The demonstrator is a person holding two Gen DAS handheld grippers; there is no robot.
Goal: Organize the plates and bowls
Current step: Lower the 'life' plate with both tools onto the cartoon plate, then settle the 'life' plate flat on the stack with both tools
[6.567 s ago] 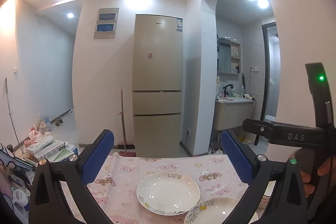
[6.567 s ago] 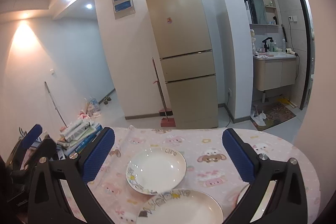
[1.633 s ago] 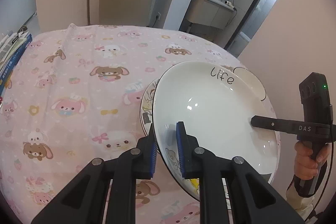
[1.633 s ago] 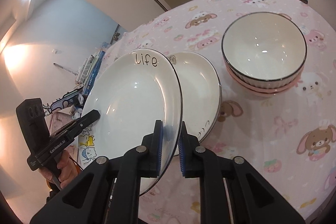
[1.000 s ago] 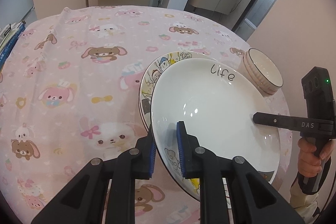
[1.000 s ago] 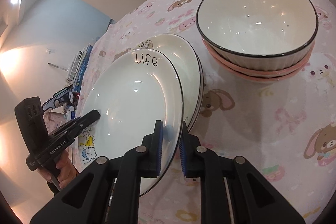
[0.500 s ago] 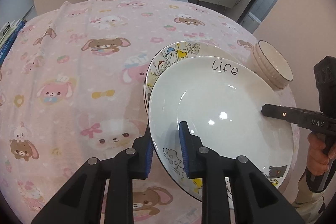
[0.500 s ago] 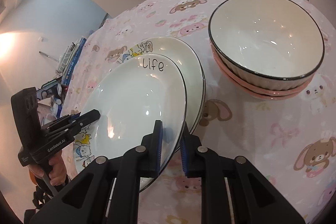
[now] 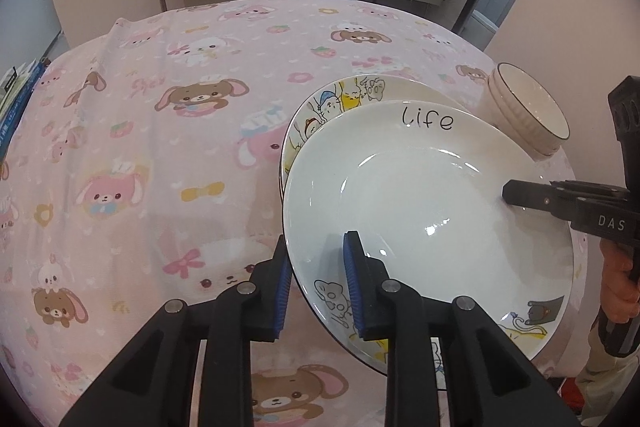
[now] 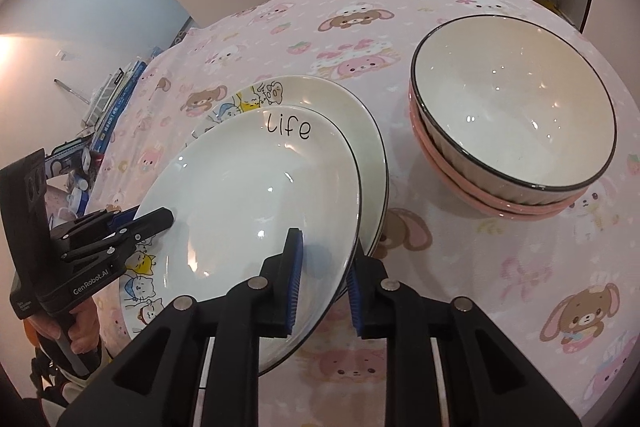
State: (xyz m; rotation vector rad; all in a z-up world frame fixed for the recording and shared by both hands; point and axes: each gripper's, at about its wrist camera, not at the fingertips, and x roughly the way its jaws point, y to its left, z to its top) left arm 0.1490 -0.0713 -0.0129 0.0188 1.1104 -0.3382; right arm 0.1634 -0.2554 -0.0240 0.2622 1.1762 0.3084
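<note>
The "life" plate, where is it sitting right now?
In both wrist views the life plate lies on the cartoon plate, left of the stacked bowls, with the left gripper and right gripper straddling opposite rims.

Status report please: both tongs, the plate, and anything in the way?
Left tongs and right tongs both parted around the rim of the "life" plate. It lies on the cartoon plate. Stacked bowls beside, apart.

Two plates (image 10: 256,195), two stacked bowls (image 10: 516,115)

Black left gripper (image 9: 316,283) and right gripper (image 10: 322,281), blue-padded jaws.
</note>
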